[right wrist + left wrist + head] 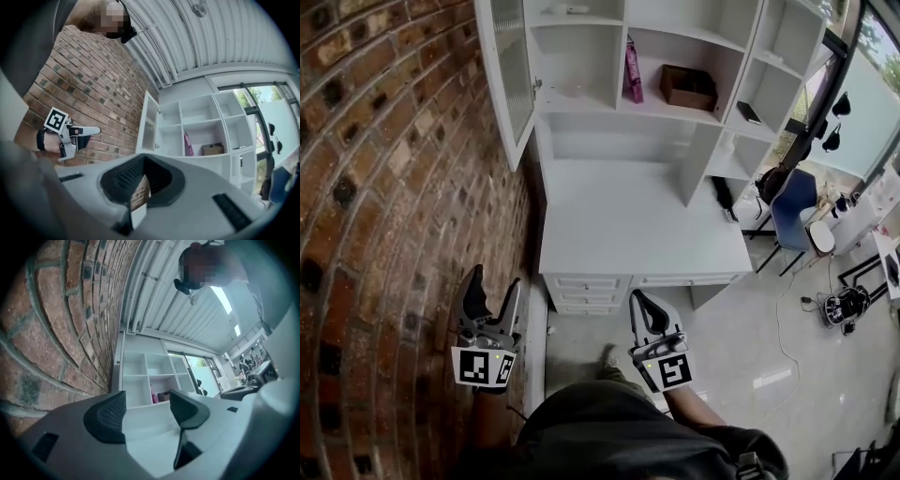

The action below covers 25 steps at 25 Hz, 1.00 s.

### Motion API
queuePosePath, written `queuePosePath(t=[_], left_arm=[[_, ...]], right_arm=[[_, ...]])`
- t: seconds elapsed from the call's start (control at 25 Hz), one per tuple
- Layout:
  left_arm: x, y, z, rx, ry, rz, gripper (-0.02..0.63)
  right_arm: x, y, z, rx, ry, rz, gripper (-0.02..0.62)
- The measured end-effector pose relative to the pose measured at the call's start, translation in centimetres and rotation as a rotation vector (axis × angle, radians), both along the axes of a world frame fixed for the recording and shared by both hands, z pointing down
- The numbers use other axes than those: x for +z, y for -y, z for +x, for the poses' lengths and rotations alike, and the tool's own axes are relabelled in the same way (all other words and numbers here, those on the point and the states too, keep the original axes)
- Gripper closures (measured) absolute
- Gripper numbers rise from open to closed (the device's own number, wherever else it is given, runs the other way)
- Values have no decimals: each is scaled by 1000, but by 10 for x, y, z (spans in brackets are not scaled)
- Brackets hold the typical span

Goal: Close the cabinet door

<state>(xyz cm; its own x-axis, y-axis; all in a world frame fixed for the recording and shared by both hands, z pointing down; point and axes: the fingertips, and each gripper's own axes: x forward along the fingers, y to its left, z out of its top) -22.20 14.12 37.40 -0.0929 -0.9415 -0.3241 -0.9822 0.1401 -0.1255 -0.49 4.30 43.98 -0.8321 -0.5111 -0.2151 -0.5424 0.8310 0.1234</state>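
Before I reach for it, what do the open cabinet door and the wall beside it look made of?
Cabinet door: white-painted frame, likely wood; ribbed translucent panel, perhaps glass or acrylic. Wall: rough matt red-brown brick, mortar joints visible.

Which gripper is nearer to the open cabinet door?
Left. The left gripper hangs beside the brick wall, in line with the cabinet door but well short of it; the right gripper is farther right, facing the desk.
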Motion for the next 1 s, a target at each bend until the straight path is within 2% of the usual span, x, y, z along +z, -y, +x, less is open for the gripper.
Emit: queuePosePath(t=[0.16,0.56,0.72,1.0], left_arm=[[-8,44,-26,-53,-16,17,325],[-49,139,-65,-153,27,77,342],[-61,162,-67,-173,43,84,348],[-75,180,-73,-182,67,97,354]], right_arm=[[-9,55,-9,-24,-8,26,595],[-7,167,-17,-71,-45,24,595],[-8,190,-21,-95,-42,13,595],[-4,197,-44,-156,-51,-5,595]])
